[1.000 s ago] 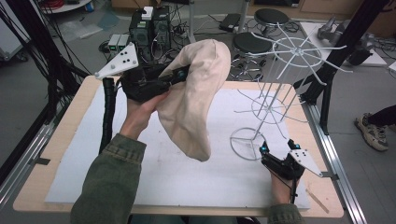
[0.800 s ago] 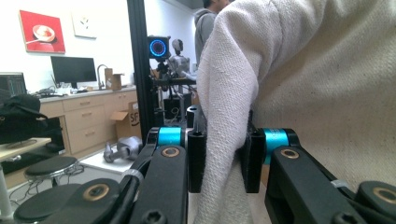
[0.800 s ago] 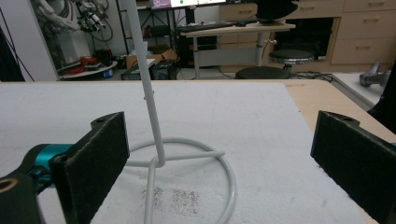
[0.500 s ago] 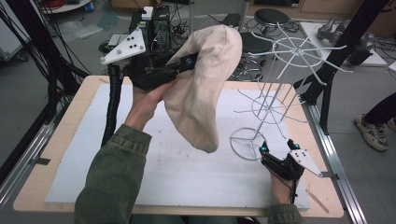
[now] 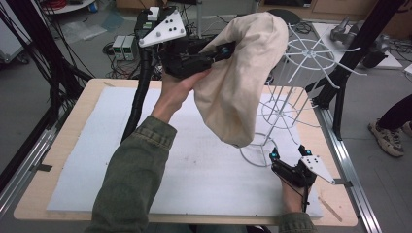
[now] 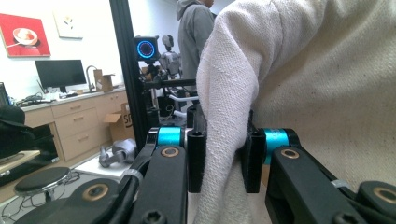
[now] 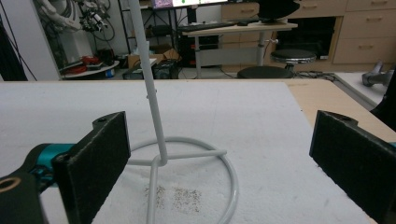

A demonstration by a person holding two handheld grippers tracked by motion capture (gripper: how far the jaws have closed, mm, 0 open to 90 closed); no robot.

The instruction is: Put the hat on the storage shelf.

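Above table [image 5: 73, 145], beside white wire rack [image 5: 311, 53]: your left gripper [image 5: 221, 50] is pinching cream cloth bag [image 5: 243, 82], lifting it clear for hanging. Your right gripper [image 5: 286, 162] is resting spread at rack base ring [image 7: 187, 154], likely bracing it.

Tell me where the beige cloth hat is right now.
In the high view the beige cloth hat hangs above the table's far middle, pinched in the left gripper, beside the white wire rack.

Wood counter [image 5: 63, 145] w/ white mat [image 5: 145, 160] on top. Wire rack [image 5: 262, 155] base sits on mat, right side.
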